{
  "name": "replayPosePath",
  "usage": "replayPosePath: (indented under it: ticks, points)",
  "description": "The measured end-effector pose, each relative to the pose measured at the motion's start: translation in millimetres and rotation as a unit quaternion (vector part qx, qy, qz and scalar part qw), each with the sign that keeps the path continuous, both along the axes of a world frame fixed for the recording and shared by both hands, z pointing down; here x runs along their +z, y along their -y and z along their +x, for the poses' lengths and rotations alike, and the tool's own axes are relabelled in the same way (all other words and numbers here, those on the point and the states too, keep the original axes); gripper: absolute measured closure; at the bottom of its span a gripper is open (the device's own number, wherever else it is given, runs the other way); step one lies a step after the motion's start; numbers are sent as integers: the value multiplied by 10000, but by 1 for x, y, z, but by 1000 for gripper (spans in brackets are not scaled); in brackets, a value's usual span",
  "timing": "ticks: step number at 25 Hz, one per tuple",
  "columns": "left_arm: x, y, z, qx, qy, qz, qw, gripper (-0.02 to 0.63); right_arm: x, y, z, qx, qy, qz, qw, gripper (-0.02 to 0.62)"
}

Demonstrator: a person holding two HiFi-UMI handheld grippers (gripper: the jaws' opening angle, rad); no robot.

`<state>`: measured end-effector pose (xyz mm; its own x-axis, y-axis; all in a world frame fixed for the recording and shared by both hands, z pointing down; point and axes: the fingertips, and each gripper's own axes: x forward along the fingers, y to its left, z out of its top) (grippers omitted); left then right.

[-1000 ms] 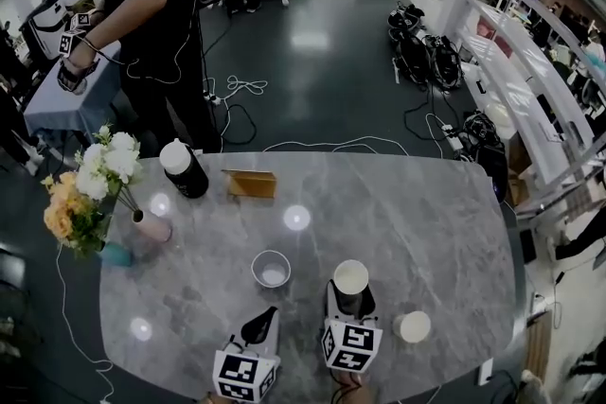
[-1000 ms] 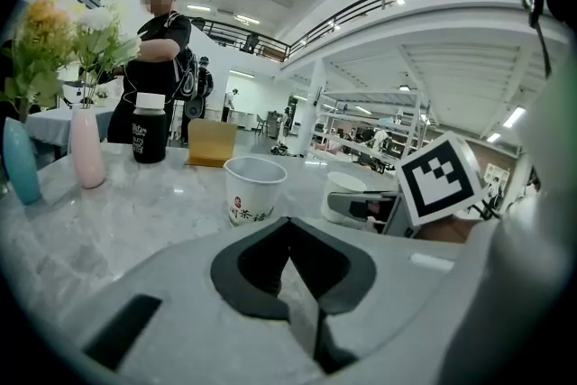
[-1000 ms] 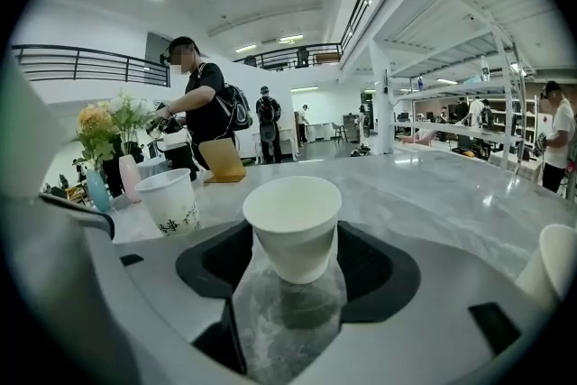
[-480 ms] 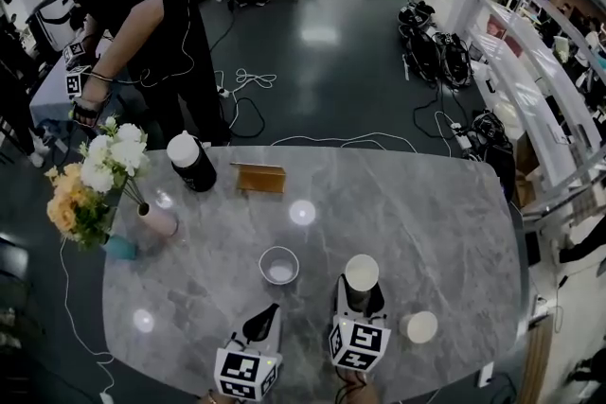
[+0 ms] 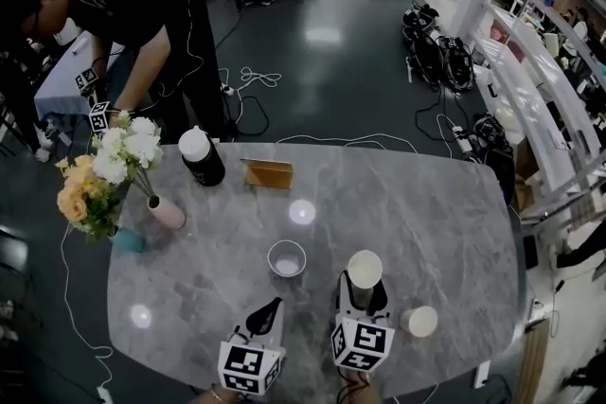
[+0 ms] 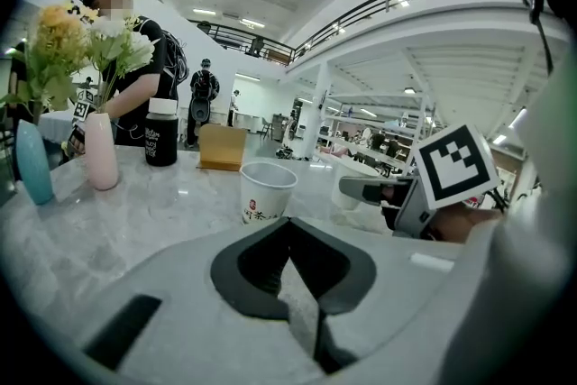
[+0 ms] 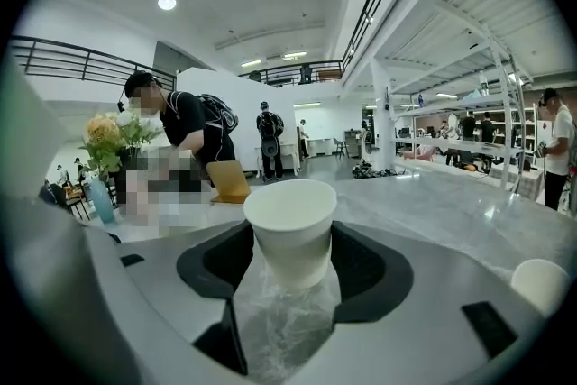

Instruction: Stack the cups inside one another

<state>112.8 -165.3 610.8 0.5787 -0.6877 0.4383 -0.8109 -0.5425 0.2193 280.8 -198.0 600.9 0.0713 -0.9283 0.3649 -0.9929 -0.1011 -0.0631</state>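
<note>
My right tool (image 5: pixel 364 290) clamps the white cup (image 5: pixel 365 268) by its sides; my left tool (image 5: pixel 273 306) is pinched together, empty

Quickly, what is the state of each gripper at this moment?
Left gripper: closed, fingers together, holding nothing.
Right gripper: closed on a white paper cup, held upright.

My left gripper (image 5: pixel 274 307) sits at the lower centre of the head view. It points up-frame, nose angled slightly downward. Its jaws are closed tip to tip and hold nothing. My right gripper (image 5: pixel 364 287) is just to its right, roughly parallel. Its jaws stand wide, both pads pressed on an upright cup (image 7: pixel 290 228).
</note>
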Motion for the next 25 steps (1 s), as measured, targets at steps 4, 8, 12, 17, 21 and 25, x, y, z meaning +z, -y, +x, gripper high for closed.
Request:
replayPosePath:
  ticks: [4, 8, 12, 17, 21, 25]
  points:
    - [-11, -1, -3, -61, -47, 81, 9999, 600, -20, 2, -12, -131, 19, 136, 9998, 350]
    - [-25, -3, -10, -130, -108, 171, 9997, 600, -43, 5, -31, -347, 13, 288, 9990, 350]
    - [-38, -4, -23, -276, -153, 259, 9992, 600, -63, 11, -52, -584, 24, 447, 9973, 350]
    - [-47, -6, -43, -468, -192, 312, 9982, 600, -76, 18, -82, -850, 70, 546, 9949, 350]
    - [-48, -6, -60, -622, -173, 331, 9974, 600, -79, 23, -104, -1044, 121, 607, 9926, 350]
    - [-47, -7, -74, -751, -158, 313, 9966, 600, -78, 29, -120, -1182, 146, 631, 9909, 350]
